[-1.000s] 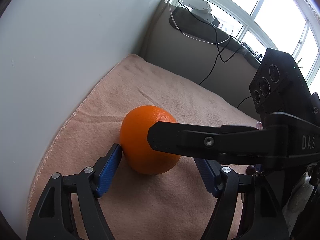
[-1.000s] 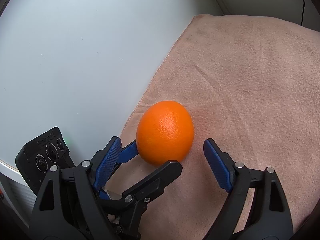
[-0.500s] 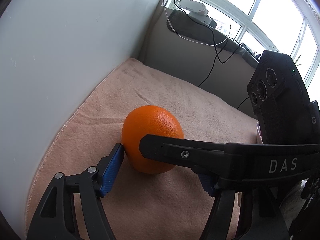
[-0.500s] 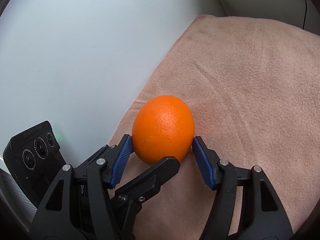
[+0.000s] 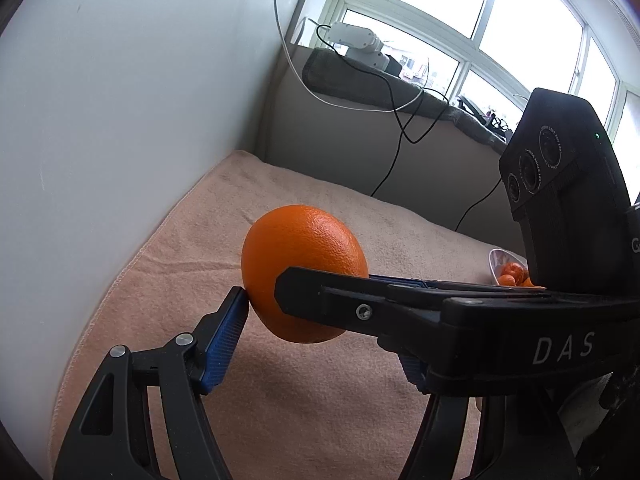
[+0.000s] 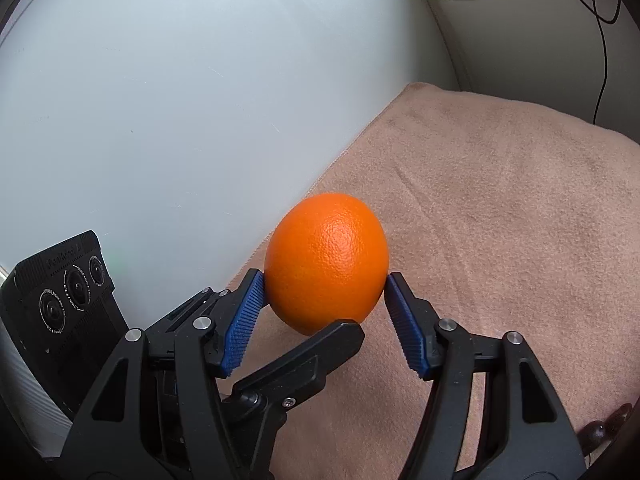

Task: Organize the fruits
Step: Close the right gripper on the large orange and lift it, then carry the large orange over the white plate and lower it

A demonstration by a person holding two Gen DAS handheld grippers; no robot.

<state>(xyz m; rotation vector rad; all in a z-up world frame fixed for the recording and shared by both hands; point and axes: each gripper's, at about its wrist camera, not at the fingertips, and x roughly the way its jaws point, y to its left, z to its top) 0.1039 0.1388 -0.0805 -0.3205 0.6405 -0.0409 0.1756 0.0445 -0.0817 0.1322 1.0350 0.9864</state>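
Both grippers clamp one orange [image 6: 326, 262]: the right gripper [image 6: 324, 300] pinches its sides with its blue pads, and the left gripper [image 5: 320, 320] presses one visible pad against it, just above the towel [image 6: 500, 220]. Uneven squeezing between them could make the round fruit slip out and roll off.

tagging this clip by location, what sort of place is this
Probably a room in a home, not a kitchen: a pinkish towel spread over a soft surface against a white wall, a window above a ledge trailing cables, and a bowl of small fruit.
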